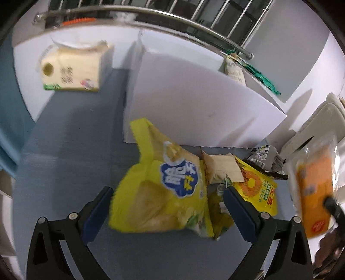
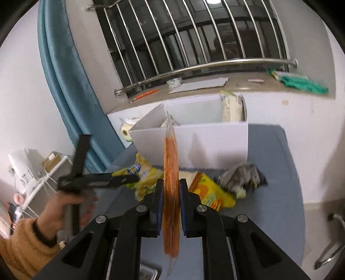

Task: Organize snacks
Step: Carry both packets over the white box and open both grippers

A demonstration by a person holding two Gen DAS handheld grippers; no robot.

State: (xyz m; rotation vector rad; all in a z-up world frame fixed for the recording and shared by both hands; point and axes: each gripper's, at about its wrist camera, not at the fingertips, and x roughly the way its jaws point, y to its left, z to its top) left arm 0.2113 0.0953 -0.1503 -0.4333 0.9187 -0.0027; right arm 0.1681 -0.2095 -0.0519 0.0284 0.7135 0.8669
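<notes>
Both views are evenly and brightly lit from overhead, while the barred window (image 2: 194, 36) beyond the right tongs (image 2: 170, 191) is dark. Soft shadows fall on the white box (image 1: 194, 97) ahead of the left tongs (image 1: 168, 206). Motion blur smears the yellow bag (image 1: 163, 189) between them and the orange packet (image 1: 312, 193) to their right. Fisheye bending curves the rail (image 1: 151, 15), and black vignette fills the corners.

Looks like a room in someone's home, not a lab. There's a barred window (image 2: 194, 36) with a blue curtain (image 2: 62, 71) beside it, a cluttered sill (image 2: 248, 83), a pack of toilet rolls (image 1: 71, 69) on the far left, and a white wire shelf (image 2: 43, 172) (boxes on it) against the wall.
</notes>
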